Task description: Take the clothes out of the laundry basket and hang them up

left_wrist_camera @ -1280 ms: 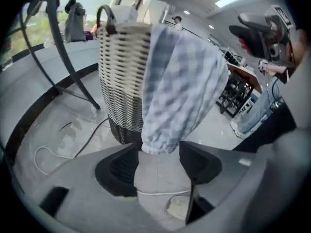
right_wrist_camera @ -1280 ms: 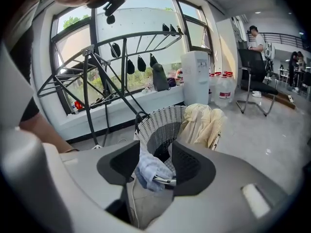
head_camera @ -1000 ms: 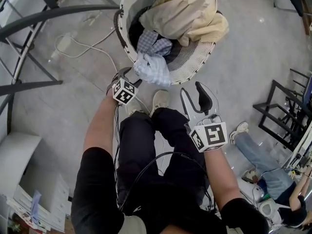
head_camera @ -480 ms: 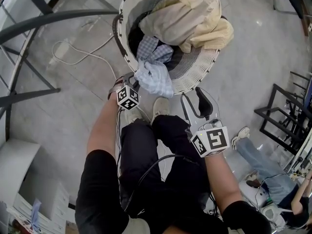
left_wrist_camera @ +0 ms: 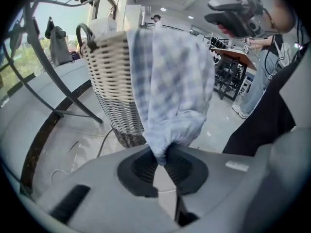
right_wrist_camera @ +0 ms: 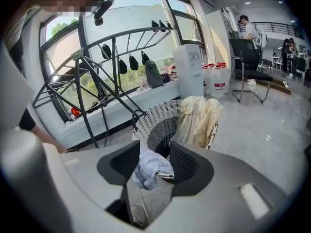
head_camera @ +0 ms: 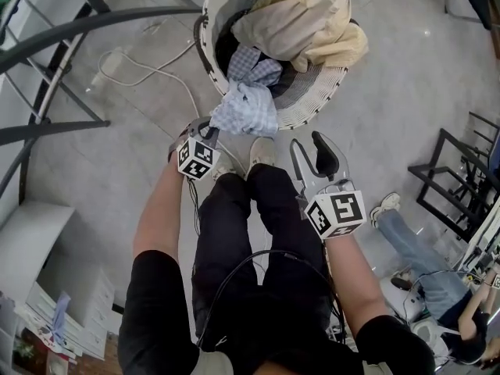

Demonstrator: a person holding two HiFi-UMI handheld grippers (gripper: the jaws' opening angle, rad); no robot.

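Left tongs (left_wrist_camera: pixel 163 155) just closed on checked cloth (head_camera: pixel 246 112) hanging from basket (head_camera: pixel 319 114), right tongs (right_wrist_camera: pixel 150 163) wide, beige garment (head_camera: pixel 301 18) inside

The white woven wicker laundry basket (head_camera: pixel 316 112) stands upright on the floor. A bulky cream fabric garment (head_camera: pixel 301 22) is heaped over its far rim and spills down the outside. A light blue-and-white checked cloth garment (head_camera: pixel 248 104) hangs out over the near rim, part of it inside the basket and the rest draped down the outer wall. Its lowest fold is bunched and pinched in my left gripper (left_wrist_camera: pixel 161 160), whose jaws have just closed on it.
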